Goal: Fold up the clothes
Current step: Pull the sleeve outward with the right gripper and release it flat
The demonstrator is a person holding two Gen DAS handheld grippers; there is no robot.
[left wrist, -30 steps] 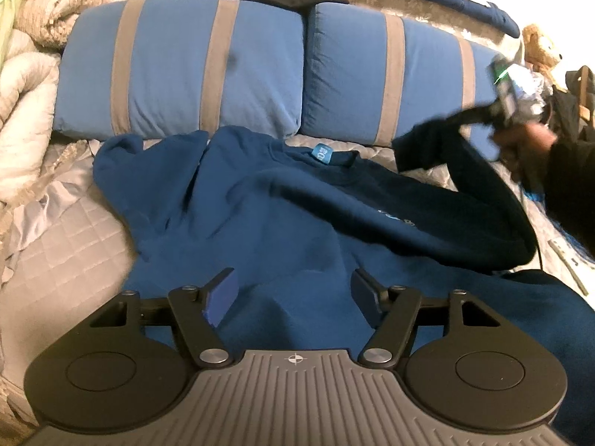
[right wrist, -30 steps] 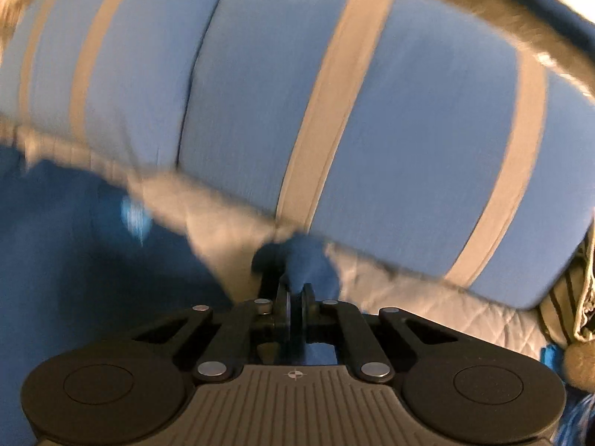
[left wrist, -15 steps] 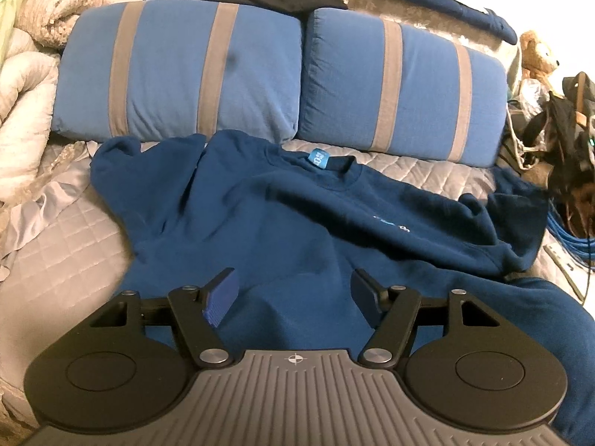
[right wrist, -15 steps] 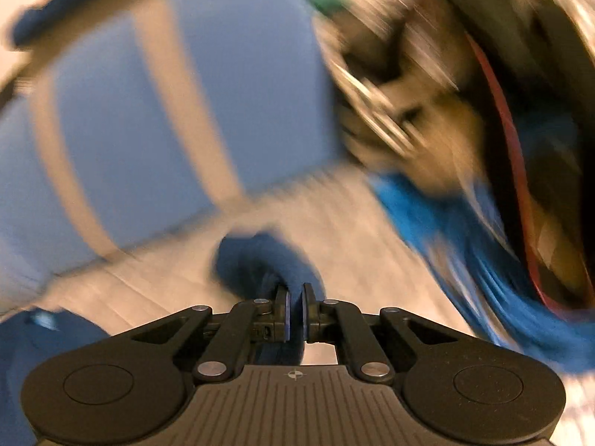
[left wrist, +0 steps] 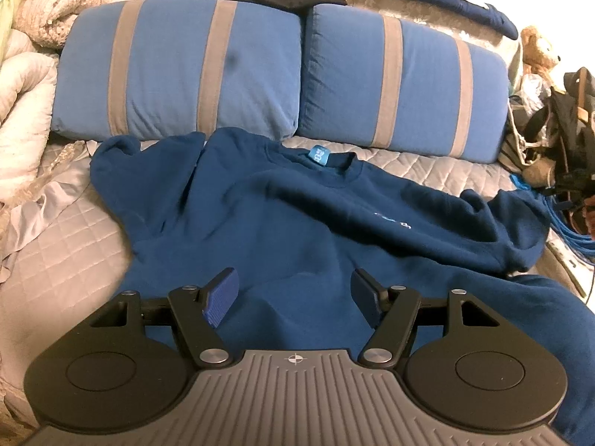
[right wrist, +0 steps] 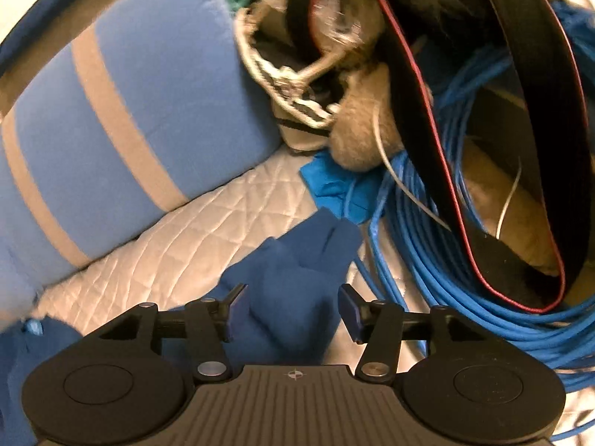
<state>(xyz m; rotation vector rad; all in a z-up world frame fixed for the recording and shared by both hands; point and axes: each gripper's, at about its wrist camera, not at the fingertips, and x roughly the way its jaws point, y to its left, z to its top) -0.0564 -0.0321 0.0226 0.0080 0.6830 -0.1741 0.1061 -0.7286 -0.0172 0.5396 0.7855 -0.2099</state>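
A dark blue sweatshirt [left wrist: 297,230] lies face up on the quilted bed cover [left wrist: 67,245], its collar and light blue label [left wrist: 319,157] toward the pillows. Its left sleeve is bunched near the left pillow. Its right sleeve stretches out to the bed's right side, and the cuff end [right wrist: 293,260] rests on the quilt. My left gripper [left wrist: 293,293] hovers open over the sweatshirt's lower body. My right gripper [right wrist: 292,310] is open, its fingers on either side of the sleeve cuff without pinching it.
Two blue pillows with grey stripes [left wrist: 193,74] [left wrist: 405,85] stand behind the sweatshirt. Crumpled blankets [left wrist: 26,59] lie at the left. At the bed's right edge sit a coil of blue cable [right wrist: 465,282], bags with black straps [right wrist: 520,119] and a teddy bear [left wrist: 535,48].
My right gripper carried the sleeve out to the right, laid it on the bed and opened, letting the cuff go. My left gripper has stayed still and open.
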